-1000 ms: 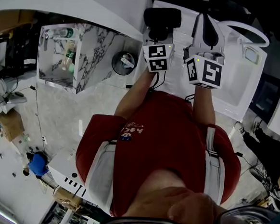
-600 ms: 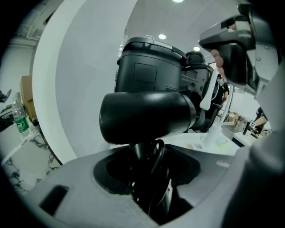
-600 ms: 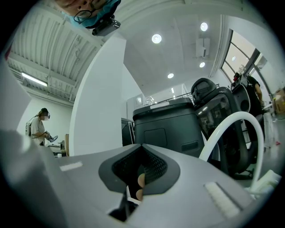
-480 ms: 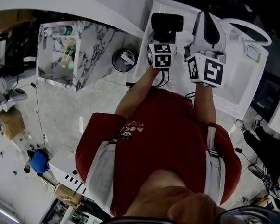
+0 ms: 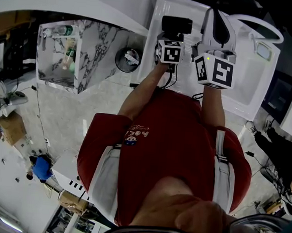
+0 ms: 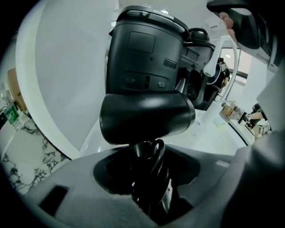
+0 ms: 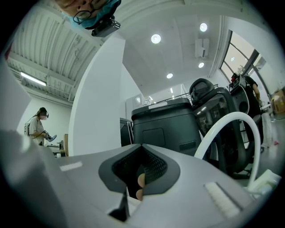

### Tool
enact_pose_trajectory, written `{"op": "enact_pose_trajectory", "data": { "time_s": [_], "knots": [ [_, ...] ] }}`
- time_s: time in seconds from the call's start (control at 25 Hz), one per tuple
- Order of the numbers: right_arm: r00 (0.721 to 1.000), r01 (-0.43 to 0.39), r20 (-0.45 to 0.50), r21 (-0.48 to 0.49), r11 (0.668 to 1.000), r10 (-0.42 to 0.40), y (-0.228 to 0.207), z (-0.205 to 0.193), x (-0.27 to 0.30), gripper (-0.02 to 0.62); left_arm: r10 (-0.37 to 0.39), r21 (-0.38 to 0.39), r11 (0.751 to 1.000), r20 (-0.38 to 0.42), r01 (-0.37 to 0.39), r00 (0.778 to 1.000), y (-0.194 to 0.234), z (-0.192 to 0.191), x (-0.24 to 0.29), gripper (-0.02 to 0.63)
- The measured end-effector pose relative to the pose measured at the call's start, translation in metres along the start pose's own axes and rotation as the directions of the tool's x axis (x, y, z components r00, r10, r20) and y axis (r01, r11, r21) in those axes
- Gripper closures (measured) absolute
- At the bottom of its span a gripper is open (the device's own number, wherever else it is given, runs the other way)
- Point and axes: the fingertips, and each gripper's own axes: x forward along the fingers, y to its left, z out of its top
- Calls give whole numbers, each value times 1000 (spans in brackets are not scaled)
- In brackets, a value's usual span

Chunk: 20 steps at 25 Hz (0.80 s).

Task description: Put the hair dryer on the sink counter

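Note:
The black hair dryer point(image 5: 176, 24) hangs over the white sink counter point(image 5: 162, 9), held by its handle in my left gripper point(image 5: 172, 40). In the left gripper view its barrel point(image 6: 147, 116) lies crosswise just past the jaws. The handle and coiled cord sit between the jaws of the left gripper point(image 6: 149, 156), which are shut on them. The counter point(image 6: 209, 133) shows pale beneath the dryer. To the right, my right gripper point(image 5: 217, 28) is held level over the counter. In its own view the right gripper point(image 7: 140, 147) has its jaws meeting along a seam, with nothing held.
A white arched faucet point(image 5: 261, 28) curves over the basin at the right; the faucet point(image 7: 249, 129) also shows in the right gripper view. A large black appliance point(image 6: 147, 49) stands behind the counter. A round bin point(image 5: 128, 63) and a marble-faced cabinet point(image 5: 93, 54) stand on the floor to the left.
My left gripper has carried the hair dryer down and farther out over the counter, tilting it downward. The right gripper has stayed where it was.

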Motion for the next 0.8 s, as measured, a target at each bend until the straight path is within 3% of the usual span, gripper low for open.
{"op": "enact_pose_trajectory", "data": {
  "time_s": [0.4,0.8],
  "knots": [
    [1000,8,-5,-17,1000,-8,-7,-2,-3,594,-17,33,999,-183,24,983,-5,-30,19,403],
    [1000,17,-10,-15,1000,-18,-11,-4,-3,594,-13,37,999,-289,25,957,-1,-46,33,403]
  ]
}}
